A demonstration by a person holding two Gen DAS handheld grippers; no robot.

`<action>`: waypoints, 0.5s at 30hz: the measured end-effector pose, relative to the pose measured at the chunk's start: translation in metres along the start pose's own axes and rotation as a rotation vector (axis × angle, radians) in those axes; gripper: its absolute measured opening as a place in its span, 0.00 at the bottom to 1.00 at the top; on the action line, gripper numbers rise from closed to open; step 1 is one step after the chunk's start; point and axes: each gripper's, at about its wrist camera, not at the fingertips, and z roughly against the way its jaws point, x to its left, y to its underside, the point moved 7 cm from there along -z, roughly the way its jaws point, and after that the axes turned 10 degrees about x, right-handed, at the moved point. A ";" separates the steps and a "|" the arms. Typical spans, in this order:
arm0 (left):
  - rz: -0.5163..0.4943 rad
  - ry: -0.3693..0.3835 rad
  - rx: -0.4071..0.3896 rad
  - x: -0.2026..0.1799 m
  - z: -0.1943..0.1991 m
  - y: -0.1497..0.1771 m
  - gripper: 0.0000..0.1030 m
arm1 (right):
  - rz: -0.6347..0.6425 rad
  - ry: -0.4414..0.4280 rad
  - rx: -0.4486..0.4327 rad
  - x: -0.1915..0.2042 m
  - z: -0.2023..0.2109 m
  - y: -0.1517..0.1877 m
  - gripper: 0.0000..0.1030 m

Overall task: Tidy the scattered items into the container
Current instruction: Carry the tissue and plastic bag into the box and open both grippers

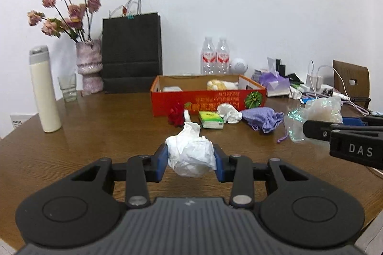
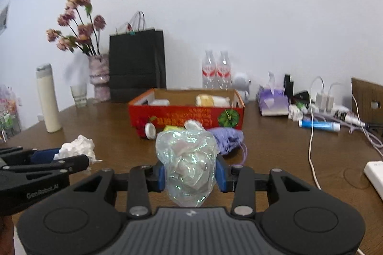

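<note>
My left gripper (image 1: 190,162) is shut on a crumpled white tissue (image 1: 191,154), held above the brown table, short of the red cardboard box (image 1: 208,103). My right gripper (image 2: 190,174) is shut on a shiny iridescent plastic wrapper (image 2: 189,164), also in front of the box (image 2: 186,117). The box holds a plush toy (image 1: 221,85) and a small white item (image 1: 171,88). Before the box lie a red flower (image 1: 176,116), a green tissue pack (image 1: 210,119), another white wad (image 1: 229,112) and a purple drawstring pouch (image 1: 263,117). Each gripper shows at the edge of the other's view.
Along the wall stand a cream flask (image 1: 44,89), a glass (image 1: 68,87), a vase of pink flowers (image 1: 89,65), a black paper bag (image 1: 131,53) and two water bottles (image 1: 215,56). A purple tissue box (image 2: 273,103), cables, chargers and a blue tube (image 2: 319,125) crowd the right side.
</note>
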 end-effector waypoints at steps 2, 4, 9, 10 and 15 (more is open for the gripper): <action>0.005 -0.008 -0.013 0.002 0.005 -0.001 0.39 | 0.018 0.008 -0.021 0.004 0.007 0.000 0.37; 0.020 -0.014 -0.025 0.005 0.009 -0.004 0.39 | 0.025 0.006 -0.024 0.007 0.012 -0.001 0.37; 0.028 -0.017 -0.049 0.008 0.010 -0.013 0.39 | 0.015 -0.008 -0.040 0.008 0.014 -0.007 0.37; 0.029 -0.017 -0.049 0.008 0.008 -0.015 0.39 | 0.011 -0.008 -0.044 0.007 0.013 -0.009 0.37; 0.030 -0.015 -0.058 0.010 -0.004 -0.029 0.39 | 0.002 -0.001 -0.051 0.000 0.003 -0.021 0.38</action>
